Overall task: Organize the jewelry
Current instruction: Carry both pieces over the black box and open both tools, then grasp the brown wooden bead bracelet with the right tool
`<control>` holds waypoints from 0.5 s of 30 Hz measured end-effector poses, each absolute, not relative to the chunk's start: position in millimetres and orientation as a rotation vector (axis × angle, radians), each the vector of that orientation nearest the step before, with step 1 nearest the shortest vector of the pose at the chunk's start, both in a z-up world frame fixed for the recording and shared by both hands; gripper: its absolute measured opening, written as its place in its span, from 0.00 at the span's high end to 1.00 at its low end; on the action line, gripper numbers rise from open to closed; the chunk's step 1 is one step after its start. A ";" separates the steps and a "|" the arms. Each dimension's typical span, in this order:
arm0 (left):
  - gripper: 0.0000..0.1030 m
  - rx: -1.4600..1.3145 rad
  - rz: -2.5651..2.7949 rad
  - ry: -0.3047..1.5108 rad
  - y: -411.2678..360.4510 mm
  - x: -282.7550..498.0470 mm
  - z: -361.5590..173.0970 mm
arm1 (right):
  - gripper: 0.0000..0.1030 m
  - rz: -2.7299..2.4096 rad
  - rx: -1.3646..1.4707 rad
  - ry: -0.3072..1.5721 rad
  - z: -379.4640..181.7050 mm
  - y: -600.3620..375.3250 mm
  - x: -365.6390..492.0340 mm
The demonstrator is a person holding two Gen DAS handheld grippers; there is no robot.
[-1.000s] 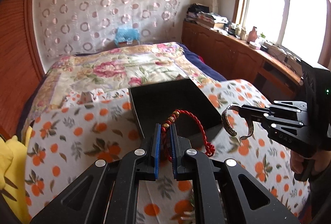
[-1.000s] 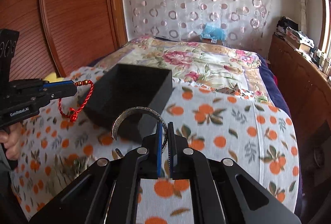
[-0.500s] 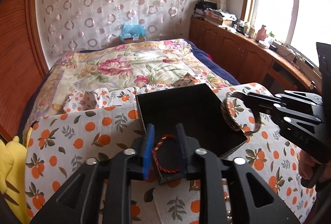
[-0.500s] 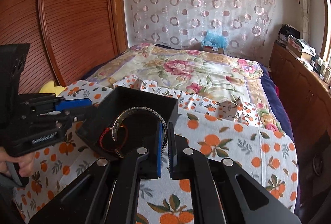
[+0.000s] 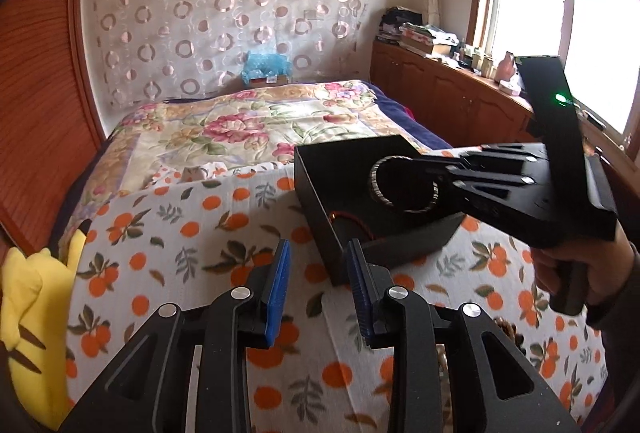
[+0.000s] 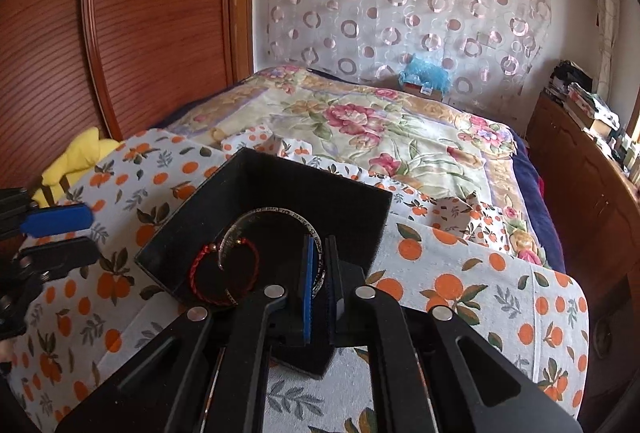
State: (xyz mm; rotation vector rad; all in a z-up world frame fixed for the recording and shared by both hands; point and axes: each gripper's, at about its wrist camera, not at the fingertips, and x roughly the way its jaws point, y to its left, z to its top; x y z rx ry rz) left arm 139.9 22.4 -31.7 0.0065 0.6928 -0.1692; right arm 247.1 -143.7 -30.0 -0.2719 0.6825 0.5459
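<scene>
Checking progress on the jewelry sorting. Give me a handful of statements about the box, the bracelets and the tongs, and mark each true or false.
1. The red bracelet lies inside the black box. True.
2. The left tongs grip the red bracelet. False: nothing is between their pads; they are open.
3. The right tongs hold the silver bangle over the box. True.
4. The box has a lid on. False: it is open at the top.
5. The box sits on the orange-print cloth. True.
</scene>
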 end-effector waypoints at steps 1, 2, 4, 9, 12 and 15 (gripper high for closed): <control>0.72 0.004 -0.173 0.693 22.7 135.7 -32.7 | 0.89 0.547 -0.271 0.682 -30.6 -142.1 245.5; 0.71 0.003 -0.175 0.693 23.2 133.0 -33.4 | 0.89 0.553 -0.268 0.682 -30.2 -143.1 244.4; 0.68 0.005 -0.175 0.688 22.9 125.6 -35.1 | 0.89 0.551 -0.266 0.677 -28.2 -147.4 240.9; 0.67 -0.016 -0.187 0.684 24.6 107.4 -39.0 | 0.89 0.572 -0.256 0.658 -18.5 -166.6 216.2; 0.67 -0.024 -0.193 0.682 23.4 94.8 -42.6 | 0.86 0.598 -0.258 0.645 -18.4 -180.9 188.0; 0.67 -0.023 -0.192 0.687 20.2 84.0 -47.2 | 0.85 0.614 -0.270 0.650 -24.6 -192.5 159.7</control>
